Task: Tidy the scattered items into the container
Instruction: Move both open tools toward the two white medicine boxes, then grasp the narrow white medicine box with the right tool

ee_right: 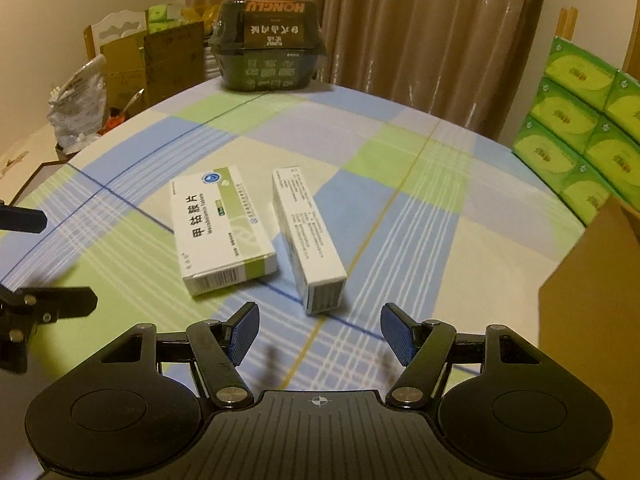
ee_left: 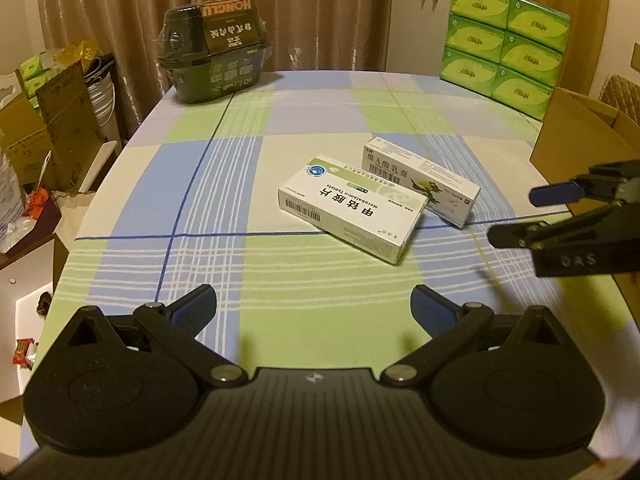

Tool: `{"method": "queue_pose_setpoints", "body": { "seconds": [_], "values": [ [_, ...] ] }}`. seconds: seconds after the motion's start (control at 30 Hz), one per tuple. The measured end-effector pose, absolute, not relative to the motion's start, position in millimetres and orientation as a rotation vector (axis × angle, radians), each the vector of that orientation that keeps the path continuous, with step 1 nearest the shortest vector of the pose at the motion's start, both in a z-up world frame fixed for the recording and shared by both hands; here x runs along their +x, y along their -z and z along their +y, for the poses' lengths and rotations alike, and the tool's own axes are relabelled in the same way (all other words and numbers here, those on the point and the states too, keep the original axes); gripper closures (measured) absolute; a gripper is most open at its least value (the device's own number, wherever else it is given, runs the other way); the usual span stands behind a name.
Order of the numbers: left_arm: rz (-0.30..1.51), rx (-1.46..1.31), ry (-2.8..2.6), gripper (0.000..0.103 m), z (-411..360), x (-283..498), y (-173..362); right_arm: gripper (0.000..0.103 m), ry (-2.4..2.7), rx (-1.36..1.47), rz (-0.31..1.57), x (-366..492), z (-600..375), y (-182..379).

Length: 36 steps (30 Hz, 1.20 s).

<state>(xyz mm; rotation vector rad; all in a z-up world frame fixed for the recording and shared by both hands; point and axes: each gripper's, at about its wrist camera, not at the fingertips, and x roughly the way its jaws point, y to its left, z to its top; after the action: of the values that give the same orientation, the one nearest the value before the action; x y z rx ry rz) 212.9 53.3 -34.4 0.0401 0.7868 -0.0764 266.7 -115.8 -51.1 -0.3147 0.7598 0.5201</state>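
Observation:
Two medicine boxes lie side by side on the checked tablecloth. A wide white and green tablet box (ee_left: 352, 208) (ee_right: 222, 236) lies beside a long narrow white box (ee_left: 424, 180) (ee_right: 308, 240). My left gripper (ee_left: 314, 312) is open and empty, hovering a little short of the tablet box. My right gripper (ee_right: 318, 334) is open and empty, just short of the narrow box's near end; it shows in the left wrist view (ee_left: 516, 216) at the right. A brown cardboard box (ee_left: 580, 132) (ee_right: 592, 312) stands at the table's right edge.
A dark wrapped package (ee_left: 216, 48) (ee_right: 272, 46) sits at the table's far edge. A stack of green tissue packs (ee_left: 504, 40) (ee_right: 584, 128) stands at the far right. Cartons and clutter (ee_left: 48, 120) stand beyond the left edge.

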Motion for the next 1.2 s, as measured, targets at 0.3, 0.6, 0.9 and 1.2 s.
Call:
{"method": "queue_pose_setpoints", "body": {
  "seconds": [0.3,0.6,0.9,1.2],
  "values": [
    [0.792,0.043,0.085,0.002,51.4,235.9,46.1,0.039,-0.547,-0.322,0.756,291.1,-107.5,66.7],
    [0.807,0.041,0.08,0.002,51.9,246.0,58.1,0.076,-0.566,-0.319,0.762,302.4,-104.9,75.9],
    [0.821,0.032,0.064,0.002,55.2,244.5,64.7,0.081,-0.621,-0.345,0.763,273.9,-99.8,75.8],
    [0.809,0.003,0.058,0.002,63.2,234.5,55.3,0.081,-0.653,-0.278,0.801,225.9,-108.4,73.3]
  ]
}}
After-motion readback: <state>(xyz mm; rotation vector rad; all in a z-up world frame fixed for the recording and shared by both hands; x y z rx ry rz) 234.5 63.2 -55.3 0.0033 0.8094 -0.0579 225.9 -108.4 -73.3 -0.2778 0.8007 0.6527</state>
